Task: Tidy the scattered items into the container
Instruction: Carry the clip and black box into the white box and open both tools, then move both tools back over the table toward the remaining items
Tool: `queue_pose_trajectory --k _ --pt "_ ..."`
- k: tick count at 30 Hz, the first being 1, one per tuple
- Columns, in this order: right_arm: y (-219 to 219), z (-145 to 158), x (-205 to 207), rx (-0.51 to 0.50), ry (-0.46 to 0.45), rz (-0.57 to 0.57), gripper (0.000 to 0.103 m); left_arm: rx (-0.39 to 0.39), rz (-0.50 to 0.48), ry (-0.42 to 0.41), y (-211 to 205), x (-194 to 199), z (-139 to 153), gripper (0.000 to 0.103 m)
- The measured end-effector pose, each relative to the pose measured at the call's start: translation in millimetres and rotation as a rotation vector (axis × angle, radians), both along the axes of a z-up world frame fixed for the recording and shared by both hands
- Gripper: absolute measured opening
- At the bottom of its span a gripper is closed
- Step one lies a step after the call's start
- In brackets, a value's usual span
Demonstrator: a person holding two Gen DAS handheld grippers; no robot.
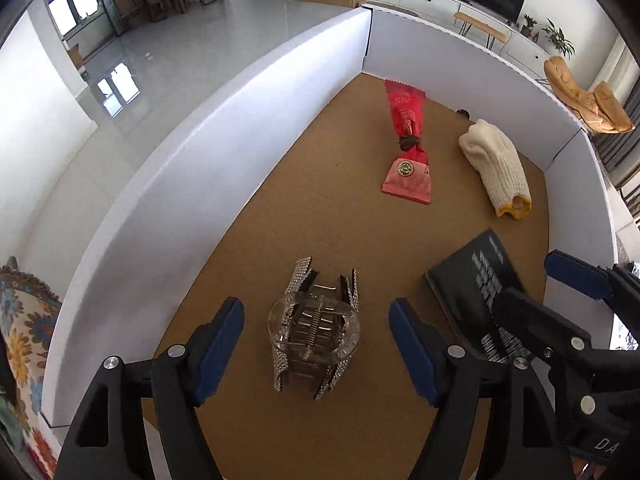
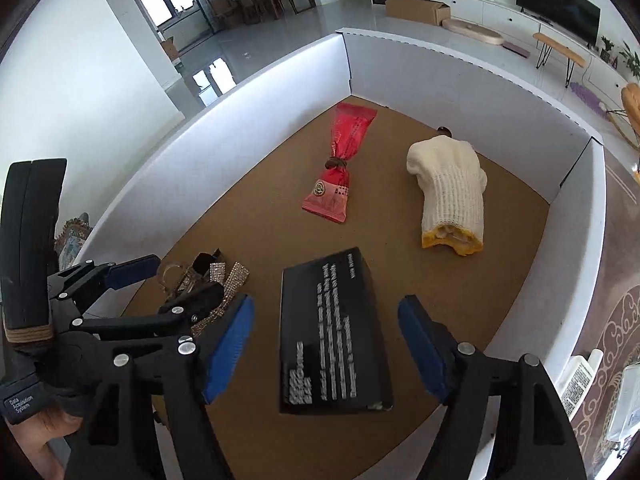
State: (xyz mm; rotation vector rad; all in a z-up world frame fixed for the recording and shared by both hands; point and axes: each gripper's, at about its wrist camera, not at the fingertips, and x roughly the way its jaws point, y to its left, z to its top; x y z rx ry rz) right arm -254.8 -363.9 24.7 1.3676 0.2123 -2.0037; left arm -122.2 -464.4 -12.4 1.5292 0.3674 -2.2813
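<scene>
A white-walled container (image 1: 240,128) with a brown cork floor fills both views. A rhinestone hair claw clip (image 1: 316,332) lies on that floor between the blue pads of my left gripper (image 1: 316,350), which is open and touches nothing. To its right a black box with white print (image 2: 332,332) lies flat between the pads of my right gripper (image 2: 326,350), open as well, with gaps on both sides. Farther in lie a red tied packet (image 2: 340,176) and a cream knit glove with a yellow cuff (image 2: 448,184). Each gripper shows at the edge of the other's view.
The container walls (image 2: 260,120) stand close on the left and far sides. A small dark object (image 2: 444,132) sits by the far wall behind the glove. Outside, a floral cushion (image 1: 20,340) lies to the left and a patterned rug with white bottles (image 2: 580,380) to the right.
</scene>
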Motion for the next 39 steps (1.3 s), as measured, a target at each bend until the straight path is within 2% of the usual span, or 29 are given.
queue_pose_trajectory --k 5,8,11,13,15,16,20,22,26,31,39 --pt "42 42 15 -0.174 0.086 -0.047 0.075 -0.034 -0.006 0.098 19 16 34 0.074" --pt "94 62 35 -0.244 0.176 -0.081 0.075 -0.053 -0.078 0.191 57 30 68 0.074" --pt "165 59 60 -0.233 0.273 -0.118 0.075 -0.045 -0.208 0.268 114 48 95 0.077" --pt "219 44 78 -0.155 0.333 -0.155 0.075 -0.043 -0.294 0.298 157 58 101 0.092" --pt "276 21 94 -0.076 0.356 -0.226 0.075 -0.029 -0.374 0.322 202 69 96 0.101" --pt "304 9 101 -0.051 0.344 -0.267 0.075 -0.017 -0.413 0.322 225 73 87 0.101" --pt "403 -28 126 0.032 0.280 -0.434 0.075 0.069 -0.522 0.271 309 68 22 0.101" --pt "438 -36 136 0.060 0.278 -0.485 0.075 0.098 -0.538 0.239 341 57 -12 0.101" --pt "465 -47 142 0.111 0.299 -0.509 0.075 0.067 -0.538 0.219 384 43 -49 0.101" --pt "463 -58 142 0.103 0.277 -0.515 0.076 -0.055 -0.546 0.223 405 38 -58 0.103" --pt "452 -63 142 0.139 0.274 -0.484 0.085 -0.051 -0.546 0.229 401 36 -60 0.103"
